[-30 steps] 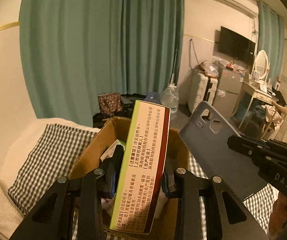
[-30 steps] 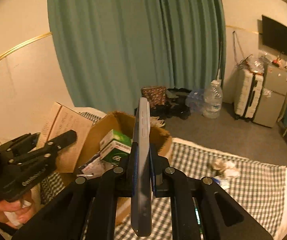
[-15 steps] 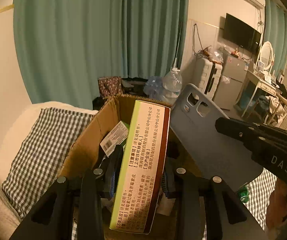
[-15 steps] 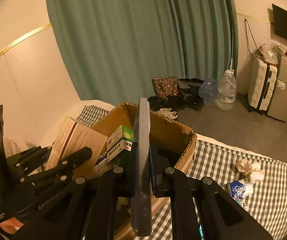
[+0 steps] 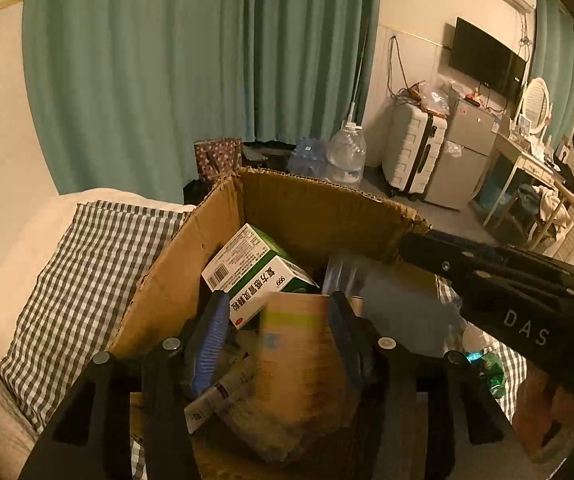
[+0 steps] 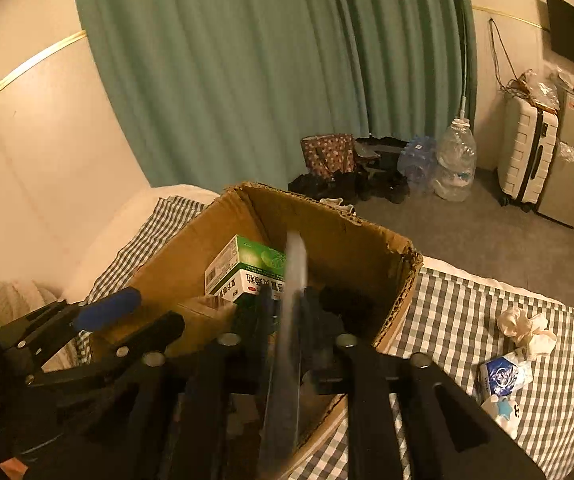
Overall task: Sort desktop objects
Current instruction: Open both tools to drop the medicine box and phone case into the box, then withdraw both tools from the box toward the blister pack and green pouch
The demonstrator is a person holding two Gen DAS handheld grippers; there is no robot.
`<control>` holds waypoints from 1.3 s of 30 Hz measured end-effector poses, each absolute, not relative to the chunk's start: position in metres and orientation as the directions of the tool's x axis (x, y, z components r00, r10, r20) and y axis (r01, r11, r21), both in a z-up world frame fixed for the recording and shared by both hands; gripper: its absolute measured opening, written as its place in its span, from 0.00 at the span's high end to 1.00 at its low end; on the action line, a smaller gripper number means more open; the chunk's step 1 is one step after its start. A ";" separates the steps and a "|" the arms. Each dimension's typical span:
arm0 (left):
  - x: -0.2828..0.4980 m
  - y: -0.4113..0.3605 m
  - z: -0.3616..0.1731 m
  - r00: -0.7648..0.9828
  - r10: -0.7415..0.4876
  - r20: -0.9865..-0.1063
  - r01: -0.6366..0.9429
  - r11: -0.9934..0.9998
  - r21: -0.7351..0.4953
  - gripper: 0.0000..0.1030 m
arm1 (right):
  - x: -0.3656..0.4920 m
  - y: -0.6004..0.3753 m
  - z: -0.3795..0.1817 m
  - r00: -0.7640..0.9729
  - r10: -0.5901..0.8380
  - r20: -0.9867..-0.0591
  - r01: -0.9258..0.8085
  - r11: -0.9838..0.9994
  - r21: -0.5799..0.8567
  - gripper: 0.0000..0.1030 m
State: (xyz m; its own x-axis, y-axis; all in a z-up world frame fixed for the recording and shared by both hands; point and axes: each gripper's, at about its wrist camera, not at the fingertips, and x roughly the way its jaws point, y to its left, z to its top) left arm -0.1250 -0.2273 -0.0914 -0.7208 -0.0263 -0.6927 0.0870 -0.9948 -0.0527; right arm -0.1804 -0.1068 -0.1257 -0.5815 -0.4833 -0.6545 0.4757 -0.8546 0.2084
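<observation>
The right tool [image 6: 287, 312] is opening around a blurred phone case [image 6: 289, 320] above the cardboard box [image 6: 343, 236].

Black fingers [image 5: 211, 336], blue ribbed pads

Right gripper [image 5: 523, 326] body: "DAS". Green medicine box [image 5: 261, 276] face: "999" beside Chinese characters, barcode at one end.

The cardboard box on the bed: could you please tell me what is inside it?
Inside the cardboard box a green-and-white medicine box leans on the left wall, with a tube lower down. A blurred brown carton and grey phone case cover the rest.
</observation>
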 end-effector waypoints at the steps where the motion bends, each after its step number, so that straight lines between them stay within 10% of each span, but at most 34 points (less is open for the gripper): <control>1: -0.125 -0.227 -0.090 -0.723 -0.027 -0.691 0.087 -0.995 -0.052 0.47 | -0.180 -0.106 -0.124 -0.589 -0.481 -0.649 0.471 -0.857 0.208 0.71; 12: -0.112 -0.213 -0.065 -0.762 -0.024 -0.647 0.063 -0.997 -0.037 0.39 | -0.164 -0.083 -0.090 -0.674 -0.450 -0.586 0.415 -0.887 0.203 0.44; 21: -0.095 -0.180 -0.038 -0.800 -0.017 -0.599 0.035 -0.999 -0.019 0.01 | -0.141 -0.036 -0.058 -0.757 -0.374 -0.535 0.332 -0.926 0.177 0.18; 39: -0.078 -0.094 -0.018 -0.827 -0.018 -0.563 -0.023 -0.998 0.066 0.00 | -0.109 0.078 -0.046 -0.838 -0.229 -0.495 0.179 -0.973 0.147 0.00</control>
State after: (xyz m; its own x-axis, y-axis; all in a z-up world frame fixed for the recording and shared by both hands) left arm -0.0777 -0.0940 -0.0179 -0.8265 -0.0182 -0.5626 -0.0228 -0.9976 0.0658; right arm -0.1088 0.0781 -0.0460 -0.8380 -0.2289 -0.4953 0.1788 -0.9728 0.1472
